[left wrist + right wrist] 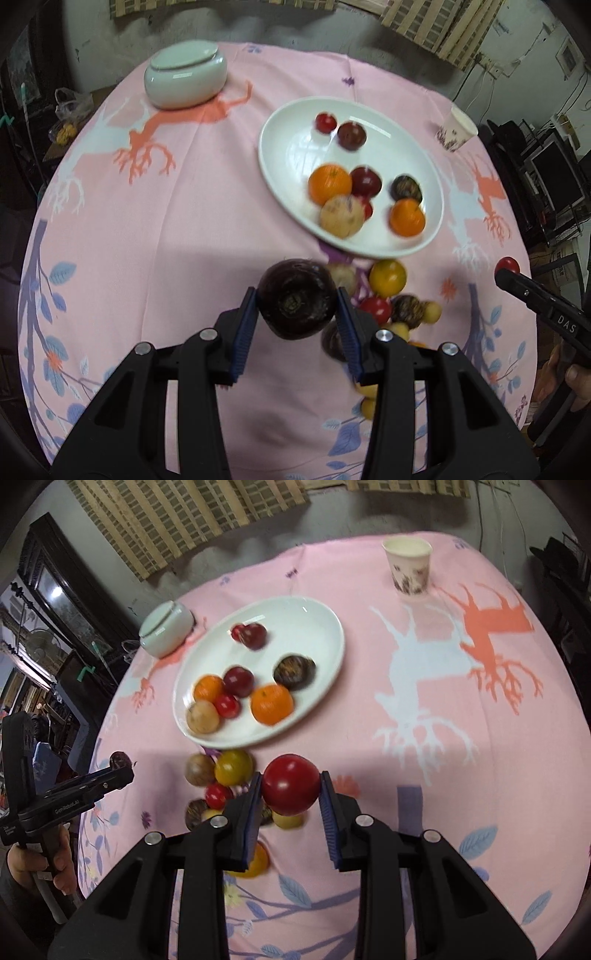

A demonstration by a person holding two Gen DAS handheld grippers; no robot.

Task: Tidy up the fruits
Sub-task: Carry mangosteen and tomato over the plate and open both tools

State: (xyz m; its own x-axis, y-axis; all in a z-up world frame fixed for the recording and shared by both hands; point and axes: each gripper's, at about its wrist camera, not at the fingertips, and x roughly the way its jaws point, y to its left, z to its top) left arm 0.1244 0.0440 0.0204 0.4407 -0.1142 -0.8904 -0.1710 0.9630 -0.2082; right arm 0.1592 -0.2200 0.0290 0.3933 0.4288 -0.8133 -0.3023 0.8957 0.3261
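Right now my left tool [297, 301] pinches a dark fruit [297, 299], my right tool [291, 790] a red fruit [291, 784]; both seem light, smooth, bruisable, so I grip across their middles.

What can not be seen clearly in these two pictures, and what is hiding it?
- Left wrist view: the loose fruits near the plate are partly covered by the left gripper and its dark fruit.
- Right wrist view: the right gripper holding a red fruit covers several loose fruits.
- Both views: fruit on the plate is blurred, so kinds are uncertain.
- The cup's contents are not visible.
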